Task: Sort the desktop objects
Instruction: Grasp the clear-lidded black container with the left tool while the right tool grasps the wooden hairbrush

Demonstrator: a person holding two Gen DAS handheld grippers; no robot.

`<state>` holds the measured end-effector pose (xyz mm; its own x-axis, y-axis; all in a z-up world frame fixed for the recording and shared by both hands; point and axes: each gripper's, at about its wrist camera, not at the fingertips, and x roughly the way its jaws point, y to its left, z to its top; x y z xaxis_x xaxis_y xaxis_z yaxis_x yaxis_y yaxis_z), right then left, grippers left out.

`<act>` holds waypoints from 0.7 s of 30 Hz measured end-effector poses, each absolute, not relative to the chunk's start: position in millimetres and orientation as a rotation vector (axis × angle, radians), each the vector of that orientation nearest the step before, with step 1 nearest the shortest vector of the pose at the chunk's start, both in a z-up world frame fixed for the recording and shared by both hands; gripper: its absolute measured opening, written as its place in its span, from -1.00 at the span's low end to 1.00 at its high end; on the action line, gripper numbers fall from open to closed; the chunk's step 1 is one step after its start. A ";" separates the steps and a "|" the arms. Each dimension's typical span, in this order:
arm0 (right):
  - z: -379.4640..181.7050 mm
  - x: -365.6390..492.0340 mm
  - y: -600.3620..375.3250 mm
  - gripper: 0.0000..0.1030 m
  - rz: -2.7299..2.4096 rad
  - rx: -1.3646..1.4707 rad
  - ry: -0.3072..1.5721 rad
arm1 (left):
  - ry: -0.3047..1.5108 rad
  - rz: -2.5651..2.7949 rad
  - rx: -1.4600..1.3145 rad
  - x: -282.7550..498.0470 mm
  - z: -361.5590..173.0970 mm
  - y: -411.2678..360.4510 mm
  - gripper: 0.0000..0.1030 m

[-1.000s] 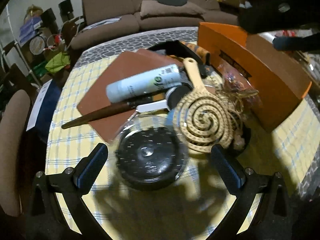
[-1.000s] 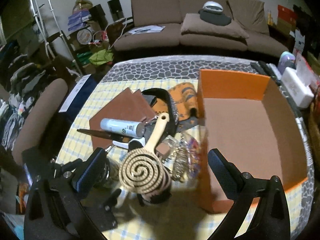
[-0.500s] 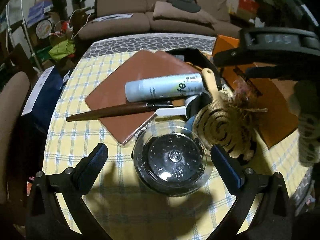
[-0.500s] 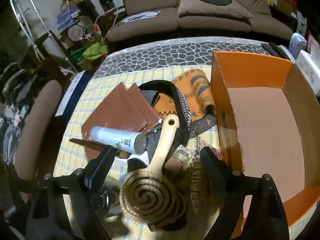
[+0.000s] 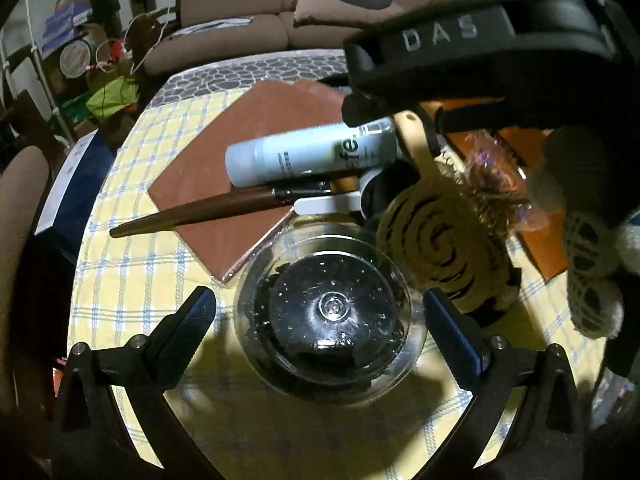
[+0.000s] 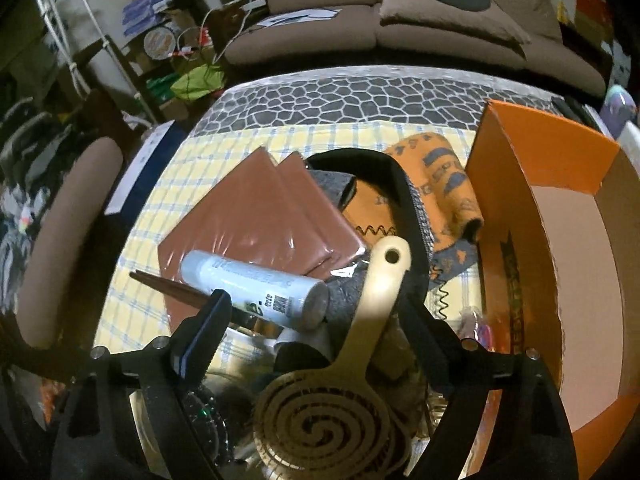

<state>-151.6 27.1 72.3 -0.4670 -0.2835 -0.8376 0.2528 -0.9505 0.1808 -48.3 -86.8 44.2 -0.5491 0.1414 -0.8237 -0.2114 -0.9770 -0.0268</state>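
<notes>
Left hand-held gripper [image 5: 320, 308] wide, straddling glass bowl [image 5: 326, 320] without contact. Right hand-held gripper [image 6: 316, 320] wide, fingers either side of spiral brush [image 6: 340, 392] handle, nothing gripped. Brush lies on clutter pile beside white tube [image 6: 256, 288], atop brown books [image 6: 248, 232]. Pen [image 5: 208, 212] beside tube. Orange box [image 6: 560, 240] right of pile on checked worktop [image 5: 128, 272].

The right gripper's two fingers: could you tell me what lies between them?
In the right wrist view, the cream handle of the spiral hairbrush runs between the open right gripper fingers, untouched.
</notes>
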 end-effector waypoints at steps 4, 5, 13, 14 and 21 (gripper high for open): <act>69.1 -153.2 31.8 0.70 -2.454 1.460 -0.045 | 0.151 2.620 -1.378 -50.9 39.4 -85.7 1.00; 68.3 -153.9 37.5 0.70 -2.462 1.483 -0.053 | 0.135 2.616 -1.381 -51.7 39.1 -87.1 1.00; 54.8 -162.3 63.9 0.52 -2.413 1.589 -0.224 | 0.055 2.585 -1.355 -49.1 42.8 -90.4 0.63; 54.2 -161.7 64.0 0.46 -2.406 1.589 -0.234 | 0.059 2.585 -1.355 -48.9 42.7 -89.9 0.63; 50.8 -162.0 61.8 0.03 -2.325 1.603 -0.297 | 0.055 2.582 -1.361 -51.9 41.6 -88.5 0.67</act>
